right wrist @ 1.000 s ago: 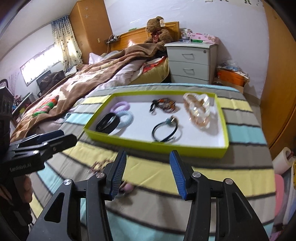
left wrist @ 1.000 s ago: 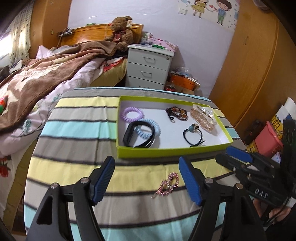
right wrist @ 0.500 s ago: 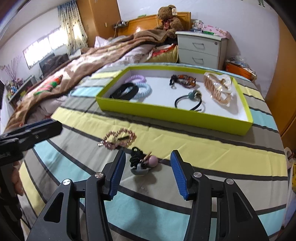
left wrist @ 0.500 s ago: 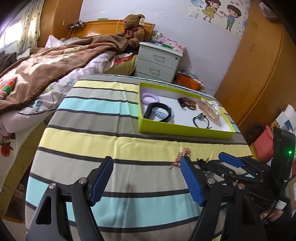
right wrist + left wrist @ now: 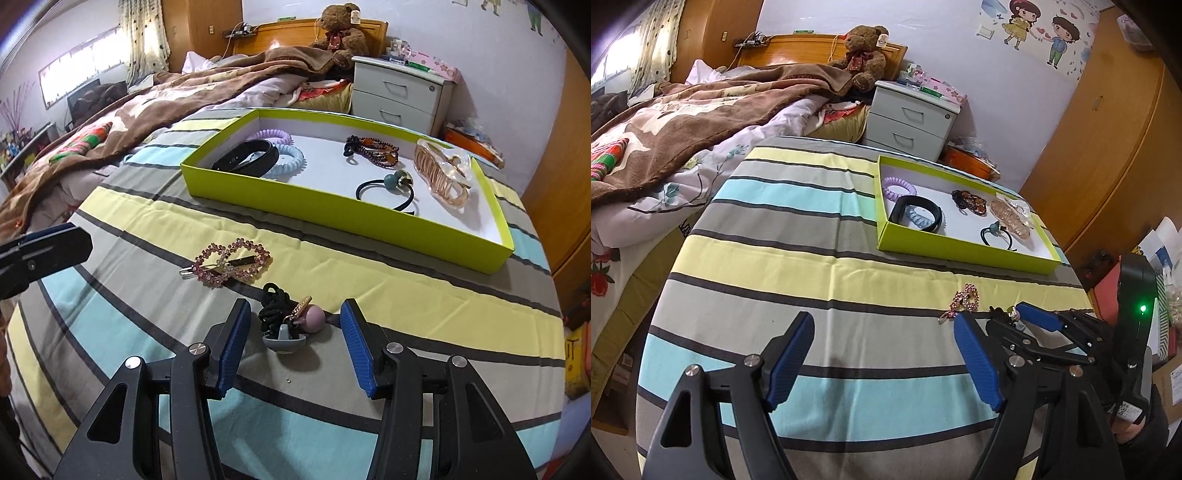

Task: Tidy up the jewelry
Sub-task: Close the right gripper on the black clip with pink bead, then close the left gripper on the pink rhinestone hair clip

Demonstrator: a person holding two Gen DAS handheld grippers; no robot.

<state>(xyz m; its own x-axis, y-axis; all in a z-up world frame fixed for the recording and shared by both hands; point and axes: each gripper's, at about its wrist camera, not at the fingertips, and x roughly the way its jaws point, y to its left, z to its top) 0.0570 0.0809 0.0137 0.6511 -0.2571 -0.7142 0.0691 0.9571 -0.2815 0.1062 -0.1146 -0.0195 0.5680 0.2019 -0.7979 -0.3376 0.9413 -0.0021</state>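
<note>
Blue-padded fingers of the right tool [image 5: 293, 345] stand wide apart, tilted steeply down over the worktop [image 5: 424, 306], with a black hair tie with a pink and grey charm [image 5: 290, 321] lying between them, untouched by either pad. Just ahead and to the left of it lies a pink rhinestone hair clip [image 5: 231, 264]. The left tool [image 5: 884, 360] is also wide and holds nothing; it angles down over bare striped cloth, with the right tool just off its right finger and the clip just beyond that finger's tip.

Further ahead of both tools sits a lime-green tray [image 5: 332, 203] holding a purple coil tie [image 5: 273, 136], a blue coil tie [image 5: 290, 160], a black band [image 5: 245, 160], a beaded bracelet [image 5: 373, 149], a black tie with a teal bead [image 5: 388, 188] and a clear claw clip [image 5: 441, 173]. Beyond the worktop are a bed with a brown blanket [image 5: 701, 110], a teddy bear [image 5: 864, 55], a grey nightstand [image 5: 910, 118] and wooden wardrobes [image 5: 1108, 147].
</note>
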